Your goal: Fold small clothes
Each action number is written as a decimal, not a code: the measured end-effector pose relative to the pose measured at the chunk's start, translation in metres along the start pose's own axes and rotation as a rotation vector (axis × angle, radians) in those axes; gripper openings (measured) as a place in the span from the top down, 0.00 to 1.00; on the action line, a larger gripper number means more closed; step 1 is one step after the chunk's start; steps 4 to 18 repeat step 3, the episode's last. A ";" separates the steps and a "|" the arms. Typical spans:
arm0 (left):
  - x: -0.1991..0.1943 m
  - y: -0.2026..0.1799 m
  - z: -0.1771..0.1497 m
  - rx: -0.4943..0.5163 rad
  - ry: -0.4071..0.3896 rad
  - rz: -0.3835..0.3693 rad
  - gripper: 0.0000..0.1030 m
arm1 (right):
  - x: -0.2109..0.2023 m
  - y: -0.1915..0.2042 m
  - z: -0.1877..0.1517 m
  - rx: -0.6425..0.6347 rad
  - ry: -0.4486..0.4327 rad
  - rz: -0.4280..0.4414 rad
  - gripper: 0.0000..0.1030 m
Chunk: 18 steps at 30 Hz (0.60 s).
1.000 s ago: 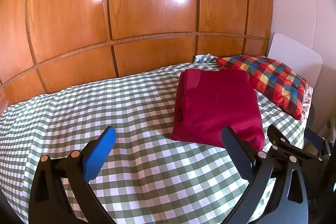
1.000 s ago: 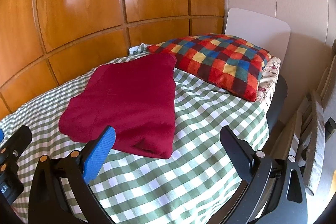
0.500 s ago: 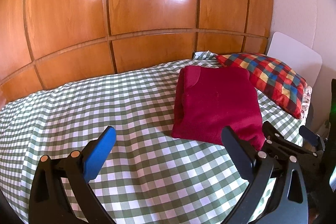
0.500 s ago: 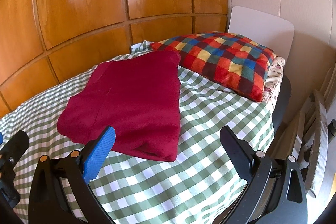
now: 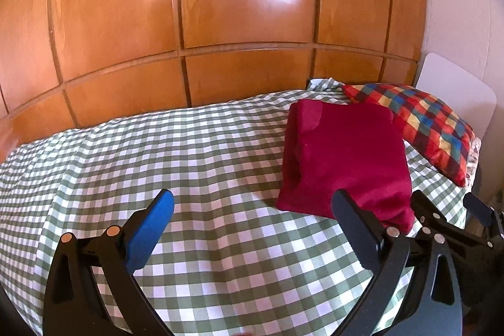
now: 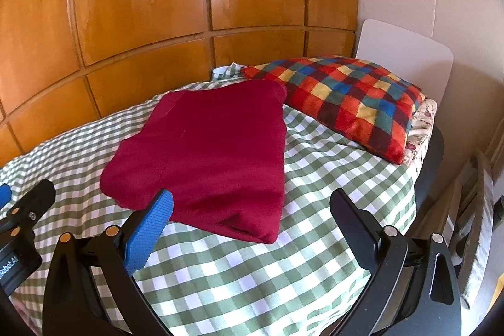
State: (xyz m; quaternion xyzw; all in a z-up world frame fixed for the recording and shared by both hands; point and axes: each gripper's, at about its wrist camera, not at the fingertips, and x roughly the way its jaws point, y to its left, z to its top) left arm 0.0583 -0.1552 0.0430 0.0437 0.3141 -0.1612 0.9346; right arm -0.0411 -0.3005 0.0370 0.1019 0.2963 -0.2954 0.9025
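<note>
A dark red garment (image 6: 208,153) lay folded into a neat rectangle on a bed covered by a green-and-white checked cloth (image 5: 189,166). Its far edge sat just beside a multicoloured checked pillow (image 6: 349,103), which rested near a white board (image 6: 406,55) leaning against the pale wall. Glossy orange wooden panels (image 5: 239,5) rose behind the bed.

The left gripper (image 5: 252,216) hovered above bare checked cloth with its jaws spread wide and nothing between them. One finger carried a blue pad (image 5: 151,229); the other was black. From this view the folded garment (image 5: 343,159) lay ahead and to the right, its near edge partly hidden behind the black finger.

The right gripper (image 6: 252,213) also stood wide open and empty. The garment lay directly ahead and slightly left of it, the near folded edge close to the blue-padded fingertip (image 6: 151,229), though contact could not be confirmed. Part of the left gripper showed at the left edge of this view. Folded wooden slats (image 6: 472,210) stood beside the bed at the right.
</note>
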 end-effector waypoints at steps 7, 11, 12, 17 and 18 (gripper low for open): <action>0.001 0.001 -0.002 -0.001 0.008 0.009 0.03 | 0.000 0.002 -0.001 -0.015 0.004 0.005 0.04; 0.001 0.001 -0.002 -0.001 0.008 0.009 0.03 | 0.000 0.002 -0.001 -0.015 0.004 0.005 0.04; 0.001 0.001 -0.002 -0.001 0.008 0.009 0.03 | 0.000 0.002 -0.001 -0.015 0.004 0.005 0.04; 0.001 0.001 -0.002 -0.001 0.008 0.009 0.03 | 0.000 0.002 -0.001 -0.015 0.004 0.005 0.04; 0.001 0.001 -0.002 -0.001 0.008 0.009 0.03 | 0.000 0.002 -0.001 -0.015 0.004 0.005 0.04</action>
